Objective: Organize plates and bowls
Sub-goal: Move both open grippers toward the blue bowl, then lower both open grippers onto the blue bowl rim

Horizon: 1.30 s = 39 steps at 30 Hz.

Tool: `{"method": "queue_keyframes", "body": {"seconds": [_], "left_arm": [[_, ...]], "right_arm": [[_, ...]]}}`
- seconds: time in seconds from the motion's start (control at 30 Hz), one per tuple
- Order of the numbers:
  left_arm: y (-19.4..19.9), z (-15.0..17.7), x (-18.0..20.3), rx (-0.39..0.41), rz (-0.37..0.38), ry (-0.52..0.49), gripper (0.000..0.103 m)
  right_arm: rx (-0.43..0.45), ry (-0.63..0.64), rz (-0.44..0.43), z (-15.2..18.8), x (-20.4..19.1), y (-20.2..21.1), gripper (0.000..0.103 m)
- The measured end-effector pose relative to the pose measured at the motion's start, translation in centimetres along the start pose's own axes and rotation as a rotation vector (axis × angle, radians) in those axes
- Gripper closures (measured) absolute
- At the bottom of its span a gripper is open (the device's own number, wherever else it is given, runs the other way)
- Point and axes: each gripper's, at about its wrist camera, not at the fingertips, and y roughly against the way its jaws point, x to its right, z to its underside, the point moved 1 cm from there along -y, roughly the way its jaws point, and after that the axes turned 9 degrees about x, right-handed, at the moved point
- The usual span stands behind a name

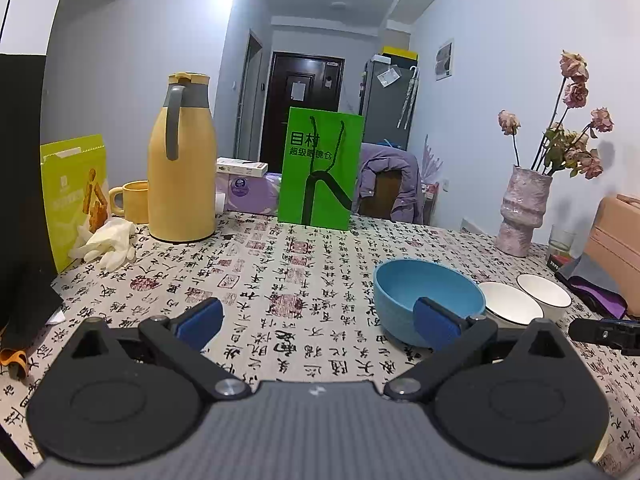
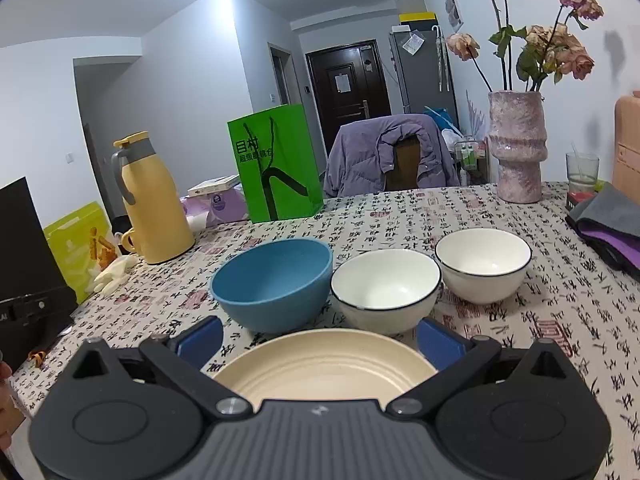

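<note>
In the right wrist view a blue bowl (image 2: 276,280) and two white bowls with dark rims (image 2: 384,292) (image 2: 484,264) stand in a row on the patterned tablecloth. A cream plate (image 2: 324,368) lies just in front of them, its near part hidden by the gripper body. My right gripper (image 2: 319,342) is open wide, with one blue-padded finger on each side of the plate. My left gripper (image 1: 318,322) is also open and holds nothing. Its right finger (image 1: 436,326) overlaps the blue bowl (image 1: 424,288) in view. Beyond that bowl are the white bowls (image 1: 510,304) (image 1: 544,294).
A yellow thermos jug (image 1: 180,168), a yellow mug (image 1: 132,202), white gloves (image 1: 108,244) and a snack box (image 1: 76,196) stand at the left. Behind are a green paper bag (image 1: 320,168) and a chair with a purple jacket (image 2: 384,152). At the right are a flower vase (image 2: 518,148), a glass (image 2: 582,172) and folded cloths (image 2: 612,228).
</note>
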Motion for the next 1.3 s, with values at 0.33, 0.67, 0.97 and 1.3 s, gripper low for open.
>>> {"method": "queue_keyframes", "body": {"seconds": [0.33, 0.67, 0.97, 1.3], "left_arm": [[-2.4, -1.0, -0.5, -0.002, -0.001, 0.030, 0.000], [-4.9, -1.9, -0.5, 0.009, 0.011, 0.047, 0.000], [-7.1, -3.4, 0.5, 0.028, 0.021, 0.029, 0.000], [-10.3, -4.4, 1.1, 0.022, -0.009, 0.047, 0.000]], "right_arm": [[-0.020, 0.015, -0.026, -2.0, -0.3, -3.2, 0.000], [-0.034, 0.065, -0.058, -3.9, -1.7, -6.9, 0.000], [-0.043, 0.096, -0.089, -5.2, -3.1, -10.0, 0.000], [-0.062, 0.101, -0.067, -6.3, -3.4, -13.2, 0.000]]}}
